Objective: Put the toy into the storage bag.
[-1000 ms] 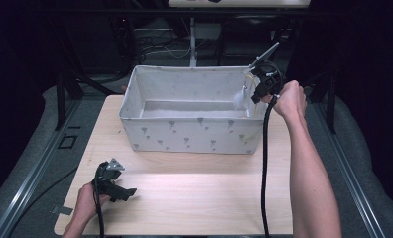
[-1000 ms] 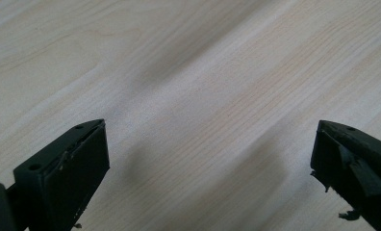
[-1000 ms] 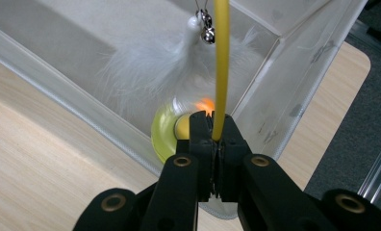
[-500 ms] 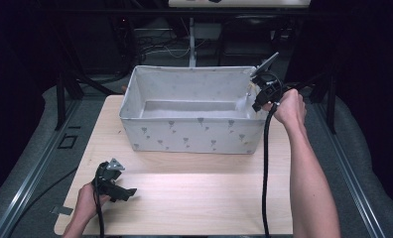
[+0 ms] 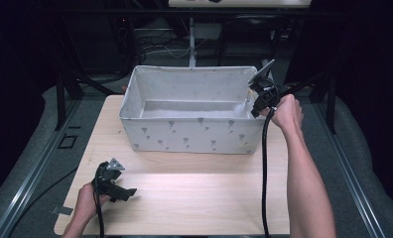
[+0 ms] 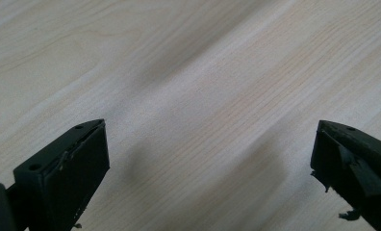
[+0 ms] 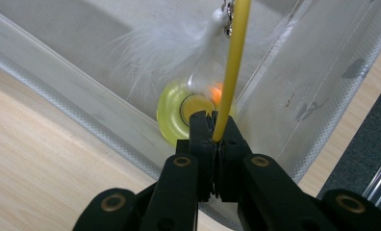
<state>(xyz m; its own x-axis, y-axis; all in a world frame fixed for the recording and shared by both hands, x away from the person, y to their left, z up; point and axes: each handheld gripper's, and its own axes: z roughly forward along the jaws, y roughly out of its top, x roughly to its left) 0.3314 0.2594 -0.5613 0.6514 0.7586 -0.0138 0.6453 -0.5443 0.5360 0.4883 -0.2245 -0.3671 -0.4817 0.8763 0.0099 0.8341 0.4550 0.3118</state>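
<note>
Right hand-held gripper point(image 5: 256, 101) lower over bin point(image 5: 184, 136), pale wood table point(image 5: 194, 193), dark rm

One fabric bin point(image 5: 194, 134) stands on one wooden table point(image 5: 194, 198), and two handheld grippers are in use: the left gripper point(image 5: 116, 187) and the right gripper point(image 7: 216, 126). One toy is in play, made up of one yellow rod point(image 7: 233, 67), one white feather tuft point(image 7: 174, 43) and what looks like one yellow-green suction cup point(image 7: 171, 118).
</note>
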